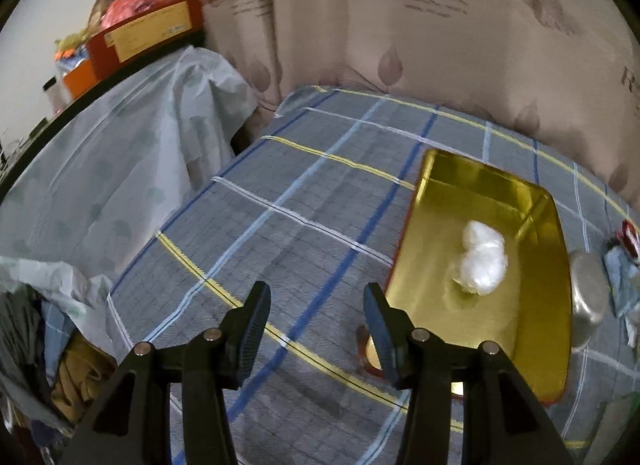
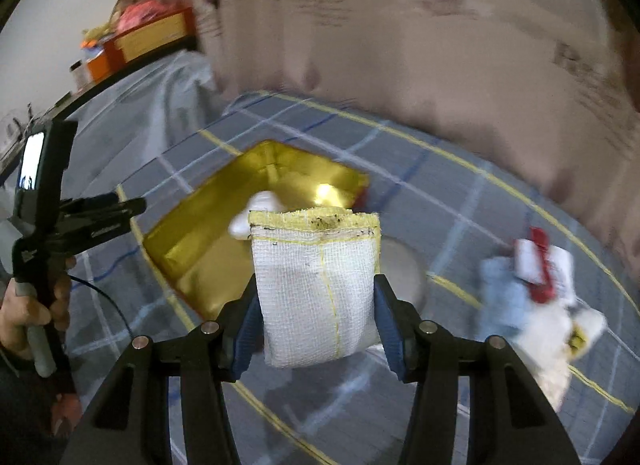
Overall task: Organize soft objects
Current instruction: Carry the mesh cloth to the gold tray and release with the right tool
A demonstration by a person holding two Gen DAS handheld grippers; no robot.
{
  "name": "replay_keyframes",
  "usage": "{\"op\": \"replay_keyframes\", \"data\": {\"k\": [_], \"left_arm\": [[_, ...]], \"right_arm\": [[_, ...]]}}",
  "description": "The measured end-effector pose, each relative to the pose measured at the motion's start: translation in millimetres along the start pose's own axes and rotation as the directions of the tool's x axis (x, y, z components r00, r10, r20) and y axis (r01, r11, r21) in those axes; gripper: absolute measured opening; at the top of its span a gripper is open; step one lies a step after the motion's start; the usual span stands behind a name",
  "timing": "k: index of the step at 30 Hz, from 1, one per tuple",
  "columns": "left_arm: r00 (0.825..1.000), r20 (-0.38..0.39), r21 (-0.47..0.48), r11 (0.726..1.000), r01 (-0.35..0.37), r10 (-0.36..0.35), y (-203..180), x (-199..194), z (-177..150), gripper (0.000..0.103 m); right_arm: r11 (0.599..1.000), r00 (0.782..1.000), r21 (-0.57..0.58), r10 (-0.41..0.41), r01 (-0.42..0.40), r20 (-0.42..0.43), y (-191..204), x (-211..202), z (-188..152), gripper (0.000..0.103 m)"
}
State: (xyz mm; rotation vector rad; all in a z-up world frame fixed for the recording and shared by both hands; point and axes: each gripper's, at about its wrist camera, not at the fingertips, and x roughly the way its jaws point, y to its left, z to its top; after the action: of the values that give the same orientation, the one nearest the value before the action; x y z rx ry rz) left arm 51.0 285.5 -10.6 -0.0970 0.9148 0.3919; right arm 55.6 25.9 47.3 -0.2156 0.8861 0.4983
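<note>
Right gripper (image 2: 316, 305) clamped on a folded white gauze cloth (image 2: 316, 289) with yellow-stitched hem, above the plaid bedcover (image 2: 440, 201), left gripper (image 1: 316, 329) wide and empty, white cotton wad (image 1: 482, 257) in the gold tray (image 1: 548, 305), curtain (image 1: 440, 45) print unreadable

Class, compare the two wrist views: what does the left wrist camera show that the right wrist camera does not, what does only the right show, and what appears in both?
Only the left wrist view: the left gripper from behind, jaws open with nothing between them, and bundled clothes low at the left edge.

Only the right wrist view: the right gripper shut on a white mesh cloth, and a hand holding the other gripper from the side.

Both: the gold tray with a white wad in it, the plaid cloth, the silver dish, the orange box and the curtain.
</note>
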Motion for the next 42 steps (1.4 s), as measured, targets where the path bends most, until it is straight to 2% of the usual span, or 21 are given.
{"op": "replay_keyframes", "data": {"k": [6,11,21,25,27,30,33,38,42], "left_arm": [[1.000,-0.021,-0.067,0.998,0.017,-0.018,16,6,2,0.049],[1.000,-0.028,-0.104,0.995,-0.008,0.005,26,9,4,0.049],[0.999,-0.043,-0.125,0.992,-0.013,0.007,30,12,3,0.049],[0.999,-0.045,-0.125,0.992,-0.012,0.007,29,12,3,0.049],[0.999,-0.046,-0.128,0.992,-0.013,0.007,30,12,2,0.049],[0.999,-0.045,-0.127,0.992,-0.013,0.007,30,12,3,0.049],[0.999,-0.043,-0.124,0.992,-0.012,0.007,29,13,3,0.049],[0.999,-0.036,-0.122,0.993,-0.013,0.008,28,12,3,0.049],[0.999,-0.031,-0.100,0.995,-0.016,0.013,23,12,2,0.049]], "right_arm": [[0.997,0.998,-0.066,0.045,-0.048,-0.044,44,39,11,0.049],[0.994,0.995,-0.096,0.051,-0.059,-0.083,64,68,15,0.049],[0.997,0.989,-0.078,0.006,-0.017,-0.146,70,116,21,0.050],[0.998,0.988,-0.059,0.008,-0.017,-0.154,69,123,21,0.058],[0.998,0.987,-0.051,0.018,-0.026,-0.161,69,124,20,0.060],[0.998,0.989,-0.049,0.023,-0.030,-0.147,68,120,20,0.071],[0.999,0.992,-0.045,0.021,-0.027,-0.127,67,110,21,0.077],[0.999,0.996,-0.041,0.029,-0.032,-0.085,61,78,24,0.078],[0.999,0.998,-0.024,0.020,-0.022,-0.064,38,42,17,0.078]]}}
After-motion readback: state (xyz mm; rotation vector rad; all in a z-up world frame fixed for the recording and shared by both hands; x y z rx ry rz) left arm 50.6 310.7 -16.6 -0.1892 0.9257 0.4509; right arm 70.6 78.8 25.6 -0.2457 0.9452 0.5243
